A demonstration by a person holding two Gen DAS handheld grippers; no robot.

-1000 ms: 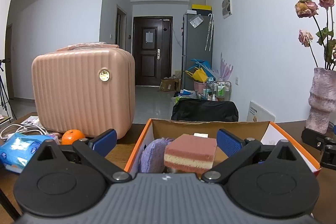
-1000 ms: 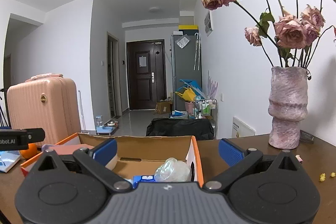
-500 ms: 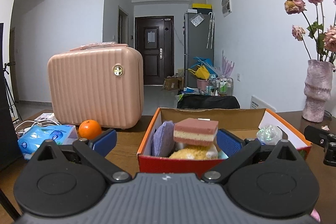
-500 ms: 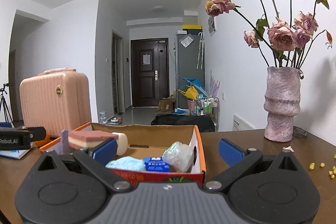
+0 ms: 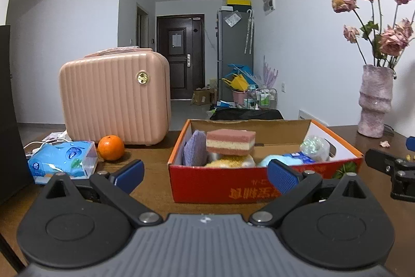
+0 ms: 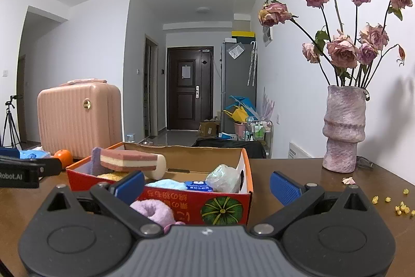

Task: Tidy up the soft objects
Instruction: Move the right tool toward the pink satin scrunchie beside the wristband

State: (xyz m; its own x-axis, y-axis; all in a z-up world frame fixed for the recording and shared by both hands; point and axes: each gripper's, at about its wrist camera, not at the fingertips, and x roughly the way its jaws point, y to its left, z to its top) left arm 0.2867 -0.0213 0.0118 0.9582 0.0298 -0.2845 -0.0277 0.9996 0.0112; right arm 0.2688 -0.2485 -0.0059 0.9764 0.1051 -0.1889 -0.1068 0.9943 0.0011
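Observation:
A red cardboard box (image 5: 220, 186) stands on the brown table. A pink-and-cream layered sponge (image 5: 230, 142) lies on top of its contents. Under and beside the sponge are a purple cloth (image 5: 194, 151), a yellow item, a light blue pack (image 5: 288, 158) and a clear crumpled bag (image 5: 315, 147). My left gripper (image 5: 205, 174) is open and empty, a short way in front of the box. My right gripper (image 6: 206, 184) is open before the box's (image 6: 186, 201) right half. A fluffy purple ring (image 6: 153, 209) lies on the table by its left finger, untouched.
A pink suitcase (image 5: 114, 98), an orange (image 5: 111, 147) and a blue tissue pack (image 5: 63, 159) sit left of the box. A vase of dried roses (image 6: 343, 131) stands at the right rear, with petals and yellow crumbs (image 6: 400, 207) nearby. A dark panel (image 5: 10, 116) fills the far left.
Both grippers have drawn back from above the box, so its red front wall now shows. The fluffy purple ring has come into the right wrist view.

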